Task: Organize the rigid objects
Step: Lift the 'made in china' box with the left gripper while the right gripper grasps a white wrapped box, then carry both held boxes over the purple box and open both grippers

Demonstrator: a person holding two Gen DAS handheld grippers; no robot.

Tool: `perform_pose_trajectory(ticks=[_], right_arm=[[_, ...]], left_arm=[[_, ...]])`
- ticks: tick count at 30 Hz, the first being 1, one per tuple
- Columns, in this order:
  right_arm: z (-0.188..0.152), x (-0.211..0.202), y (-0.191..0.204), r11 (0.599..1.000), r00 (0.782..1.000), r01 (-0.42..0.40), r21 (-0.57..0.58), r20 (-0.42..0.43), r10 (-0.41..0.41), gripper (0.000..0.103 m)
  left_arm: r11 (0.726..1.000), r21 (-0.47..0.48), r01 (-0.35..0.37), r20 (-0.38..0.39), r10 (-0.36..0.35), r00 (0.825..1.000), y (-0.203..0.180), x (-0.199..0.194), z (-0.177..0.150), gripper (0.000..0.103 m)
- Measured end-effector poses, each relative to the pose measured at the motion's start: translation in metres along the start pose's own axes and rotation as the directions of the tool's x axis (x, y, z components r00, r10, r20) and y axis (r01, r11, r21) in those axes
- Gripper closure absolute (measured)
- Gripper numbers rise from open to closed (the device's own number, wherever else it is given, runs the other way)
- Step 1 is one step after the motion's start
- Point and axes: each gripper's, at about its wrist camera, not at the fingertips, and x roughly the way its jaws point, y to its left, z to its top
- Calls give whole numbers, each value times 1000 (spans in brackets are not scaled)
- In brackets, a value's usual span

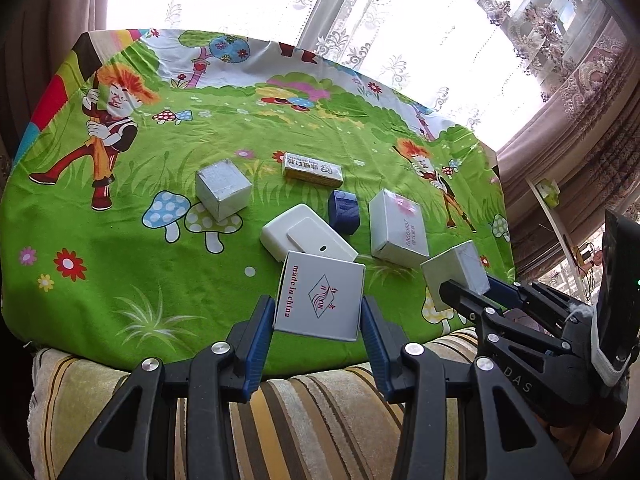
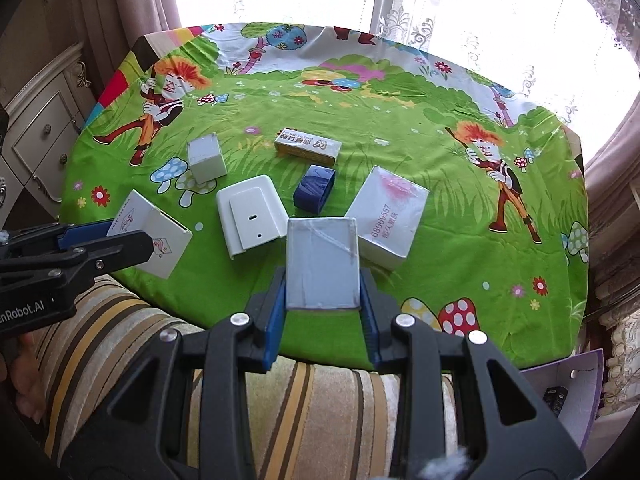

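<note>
Left tongs (image 1: 318, 312) pinch the "made in china" box (image 1: 320, 296) above the desk's (image 1: 120, 272) near edge; right tongs (image 2: 323, 300) pinch a grey box (image 2: 321, 264) there too. Carry step, I'd say: next, each needs a free spot. Left to right in the way: white cube (image 2: 206, 158), white switch plate (image 2: 252, 214), blue block (image 2: 314, 188), yellow pack (image 2: 308, 145), pink-printed box (image 2: 386, 216).

Right gripper (image 2: 323, 300) jaws clamp grey box (image 2: 321, 264)
</note>
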Motion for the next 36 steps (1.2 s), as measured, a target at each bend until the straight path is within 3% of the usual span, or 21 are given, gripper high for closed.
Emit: perform_pose_trajectory(ticks=[21,36], right_arm=[[-69,-59,-72,984,996,70,165,38,-77,65],[-125,-101,-157,924,986,135,358,48,-163,65]], left_arm=[[979,169,111,-76,-99,992,-109,7,-35,59],[927,264,266,-183,-223,958,-192,24,-68,59]])
